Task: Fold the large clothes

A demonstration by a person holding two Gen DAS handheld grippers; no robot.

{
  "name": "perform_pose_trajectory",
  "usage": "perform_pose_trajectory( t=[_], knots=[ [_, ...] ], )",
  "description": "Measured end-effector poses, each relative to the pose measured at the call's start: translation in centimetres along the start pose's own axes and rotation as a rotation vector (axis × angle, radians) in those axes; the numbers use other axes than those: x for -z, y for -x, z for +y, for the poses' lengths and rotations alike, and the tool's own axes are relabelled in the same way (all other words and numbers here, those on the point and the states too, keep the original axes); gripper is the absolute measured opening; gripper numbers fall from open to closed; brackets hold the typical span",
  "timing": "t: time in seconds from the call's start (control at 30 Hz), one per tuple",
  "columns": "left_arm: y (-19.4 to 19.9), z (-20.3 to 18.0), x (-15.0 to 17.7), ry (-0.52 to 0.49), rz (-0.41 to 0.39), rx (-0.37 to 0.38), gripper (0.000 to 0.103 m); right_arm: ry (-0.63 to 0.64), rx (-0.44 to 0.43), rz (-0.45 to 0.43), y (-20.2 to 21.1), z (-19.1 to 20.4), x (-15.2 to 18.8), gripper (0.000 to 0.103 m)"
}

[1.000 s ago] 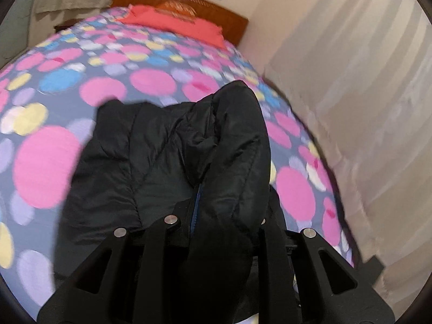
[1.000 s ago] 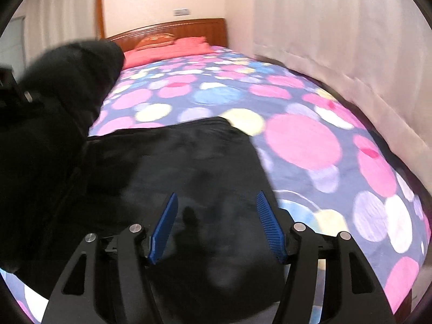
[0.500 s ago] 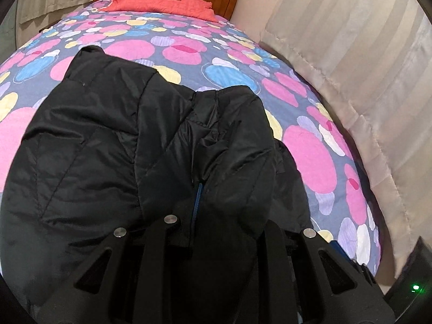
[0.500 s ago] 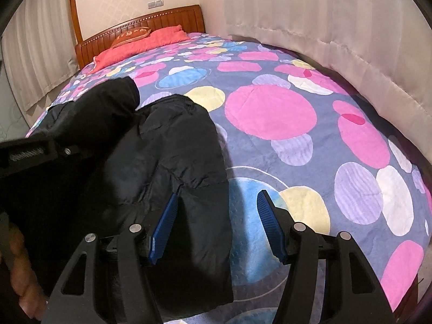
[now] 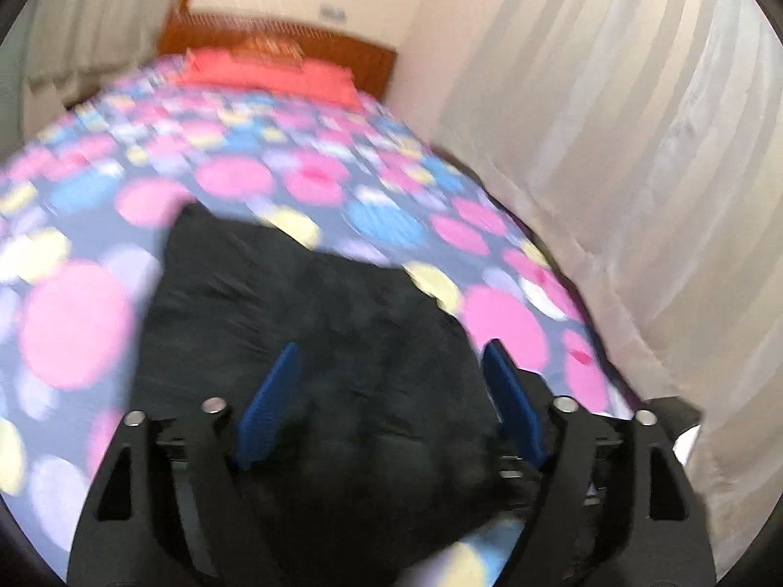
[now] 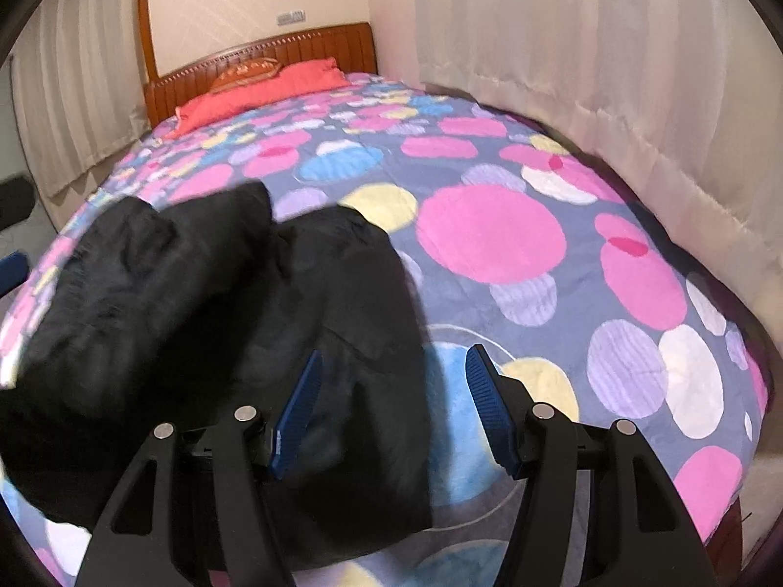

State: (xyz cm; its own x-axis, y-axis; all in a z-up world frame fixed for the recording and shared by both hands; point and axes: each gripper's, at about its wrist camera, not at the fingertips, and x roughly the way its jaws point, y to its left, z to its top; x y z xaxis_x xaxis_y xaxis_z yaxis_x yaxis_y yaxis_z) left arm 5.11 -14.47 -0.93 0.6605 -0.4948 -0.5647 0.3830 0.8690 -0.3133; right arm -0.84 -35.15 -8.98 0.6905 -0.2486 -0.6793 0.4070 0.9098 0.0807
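Black jacket [image 6: 210,323] lying bunched on spotted bedspread [image 6: 494,239], filling lower left of right wrist frame. Left tongs [image 5: 391,406] gaping wide above jacket, gripping nothing. Right tongs [image 6: 394,411] gaping wide, empty, straddling jacket edge. Red pillow [image 6: 259,90] resting against headboard [image 6: 274,56], upper centre.

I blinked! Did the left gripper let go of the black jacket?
Yes. The left gripper has opened and pulled back from the jacket, which now lies flat on the bedspread instead of between its fingers.

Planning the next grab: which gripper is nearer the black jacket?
Left. The left gripper hangs right over the jacket; the right gripper sits at its right edge, partly over the bedspread.
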Motion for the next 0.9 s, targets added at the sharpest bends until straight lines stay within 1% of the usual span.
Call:
perform_pose_trajectory(
  t=[0.03,0.1,0.17,0.27,0.3,0.4,0.47,0.53,0.63,0.77,0.8,0.83,0.87,0.9],
  knots=[
    [1.0,1.3,-0.3,-0.007,-0.028,-0.042,0.079,-0.002,-0.015,-0.008,0.4,0.4,-0.4,0.061],
    [2.0,3.6,-0.5,-0.002,-0.055,-0.095,0.081,-0.007,-0.048,-0.017,1.1,1.1,-0.9,0.061],
    [2.7,6.7,-0.3,0.034,-0.071,-0.159,0.081,-0.007,-0.096,-0.020,1.5,2.6,-1.7,0.061],
    [2.4,11.8,0.4,0.125,-0.042,-0.232,0.081,0.026,-0.131,-0.016,1.5,5.1,-2.4,0.063],
    [2.1,13.2,0.8,0.154,-0.022,-0.243,0.081,0.037,-0.149,-0.010,1.3,6.1,-2.6,0.066],
    [1.8,15.9,1.9,0.213,0.011,-0.248,0.081,0.059,-0.171,0.006,0.6,8.1,-2.8,0.067],
    [1.4,17.2,2.6,0.242,0.036,-0.229,0.081,0.077,-0.171,0.030,-0.4,9.4,-2.8,0.069],
    [0.6,17.6,3.0,0.253,0.060,-0.205,0.081,0.070,-0.173,0.061,-1.5,10.1,-2.7,0.072],
    [-0.9,17.5,3.5,0.254,0.085,-0.173,0.081,0.052,-0.174,0.096,-2.7,10.6,-2.5,0.073],
    [-2.0,17.6,3.7,0.268,0.084,-0.144,0.082,0.032,-0.203,0.142,-4.2,11.1,-2.3,0.073],
    [-2.3,17.6,3.8,0.268,0.085,-0.140,0.082,0.034,-0.208,0.148,-4.3,11.3,-2.3,0.065],
    [-2.6,17.4,3.9,0.262,0.088,-0.131,0.082,0.041,-0.222,0.151,-4.5,11.5,-2.1,0.043],
    [-2.8,17.2,4.0,0.257,0.091,-0.128,0.082,0.050,-0.231,0.159,-4.7,11.8,-2.0,0.038],
    [-2.9,17.1,4.0,0.255,0.092,-0.129,0.082,0.058,-0.232,0.156,-4.7,11.9,-2.1,0.024]
  ],
)
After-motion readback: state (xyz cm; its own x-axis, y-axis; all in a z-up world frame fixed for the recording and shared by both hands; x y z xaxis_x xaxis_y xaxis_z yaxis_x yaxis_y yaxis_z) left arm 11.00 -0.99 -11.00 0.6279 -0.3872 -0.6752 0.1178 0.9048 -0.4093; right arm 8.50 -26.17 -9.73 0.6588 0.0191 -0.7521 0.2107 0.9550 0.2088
